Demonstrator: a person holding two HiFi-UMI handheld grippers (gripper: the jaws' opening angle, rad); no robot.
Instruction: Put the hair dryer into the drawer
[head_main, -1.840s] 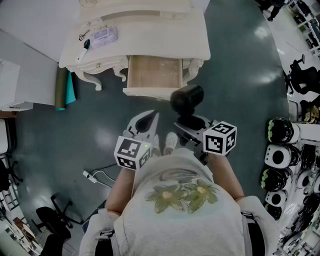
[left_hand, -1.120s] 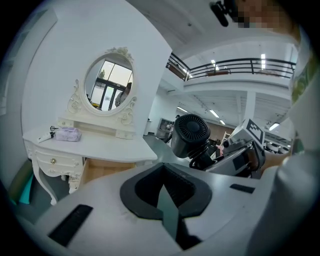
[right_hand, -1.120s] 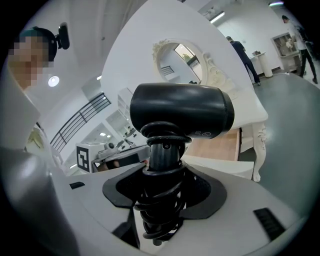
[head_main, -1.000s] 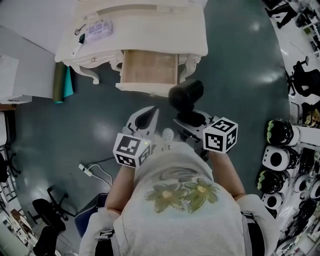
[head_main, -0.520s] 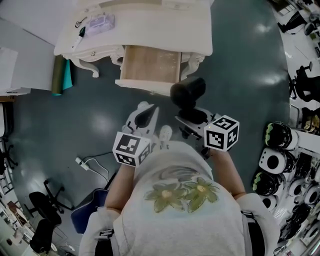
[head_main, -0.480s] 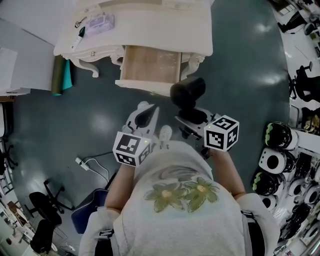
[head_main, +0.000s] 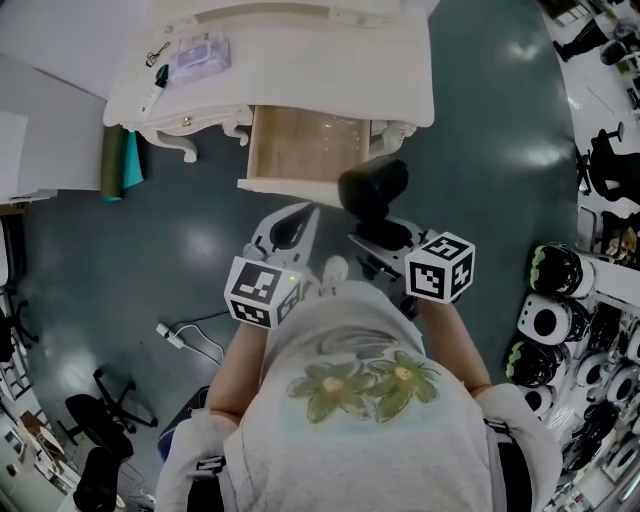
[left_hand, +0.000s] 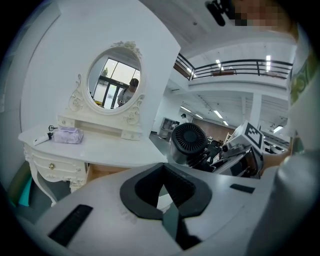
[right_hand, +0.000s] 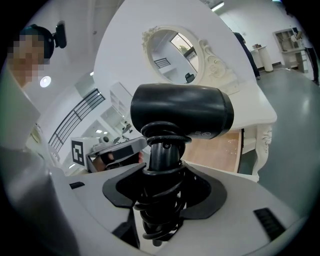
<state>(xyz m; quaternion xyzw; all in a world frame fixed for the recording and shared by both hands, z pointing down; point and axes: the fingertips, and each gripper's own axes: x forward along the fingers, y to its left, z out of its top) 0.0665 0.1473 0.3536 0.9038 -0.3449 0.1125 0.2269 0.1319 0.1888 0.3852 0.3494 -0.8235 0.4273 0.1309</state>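
Note:
A black hair dryer (head_main: 373, 188) stands upright with its cord coiled round the handle. My right gripper (head_main: 380, 233) is shut on that handle, and the barrel (right_hand: 180, 111) lies across above the jaws. The dryer hangs over the floor just right of the front corner of the open wooden drawer (head_main: 300, 140) in the white dressing table (head_main: 330, 60). My left gripper (head_main: 298, 217) is beside it, left of the dryer, shut with nothing in it. In the left gripper view the dryer's rear grille (left_hand: 189, 142) shows beyond the left gripper (left_hand: 162, 176). The drawer's bare inside (right_hand: 215, 150) lies behind the right gripper (right_hand: 162, 170).
On the tabletop lie a purple pouch (head_main: 200, 55) and a marker (head_main: 158, 95). An oval mirror (left_hand: 114, 82) stands at the table's back. Green rolls (head_main: 112, 165) lean at its left. A white cable (head_main: 190, 342) lies on the floor. Helmets (head_main: 560, 265) line the right.
The table and its open drawer have drifted slightly nearer the dryer's head. Both grippers keep their poses and the right one stays shut on the dryer.

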